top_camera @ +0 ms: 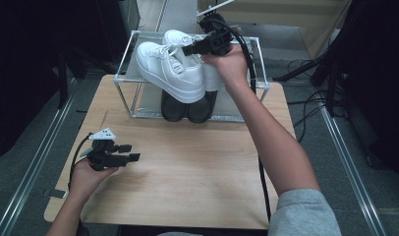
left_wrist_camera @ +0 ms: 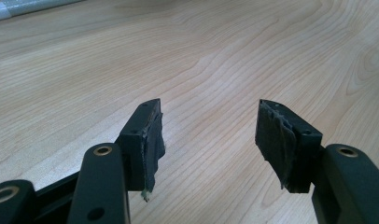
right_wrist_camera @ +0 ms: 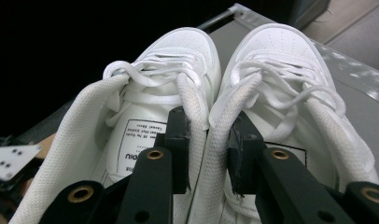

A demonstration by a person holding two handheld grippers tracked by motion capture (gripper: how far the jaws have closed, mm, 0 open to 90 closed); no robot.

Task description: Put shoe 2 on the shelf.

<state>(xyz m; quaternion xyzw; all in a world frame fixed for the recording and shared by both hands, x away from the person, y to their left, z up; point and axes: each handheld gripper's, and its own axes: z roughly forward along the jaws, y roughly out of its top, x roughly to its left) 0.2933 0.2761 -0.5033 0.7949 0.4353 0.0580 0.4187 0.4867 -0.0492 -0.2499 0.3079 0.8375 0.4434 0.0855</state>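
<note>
Right tool point(right_wrist_camera: 206, 149): clamps inner collars of two white sneakers point(top_camera: 170, 66) together, above clear-walled rack point(top_camera: 125, 73).
Left tool point(left_wrist_camera: 208, 140): jaws apart, frayed pads, over bare wood-grain surface point(top_camera: 187, 167).

Dim, soft overhead light (dark surroundings)
</note>
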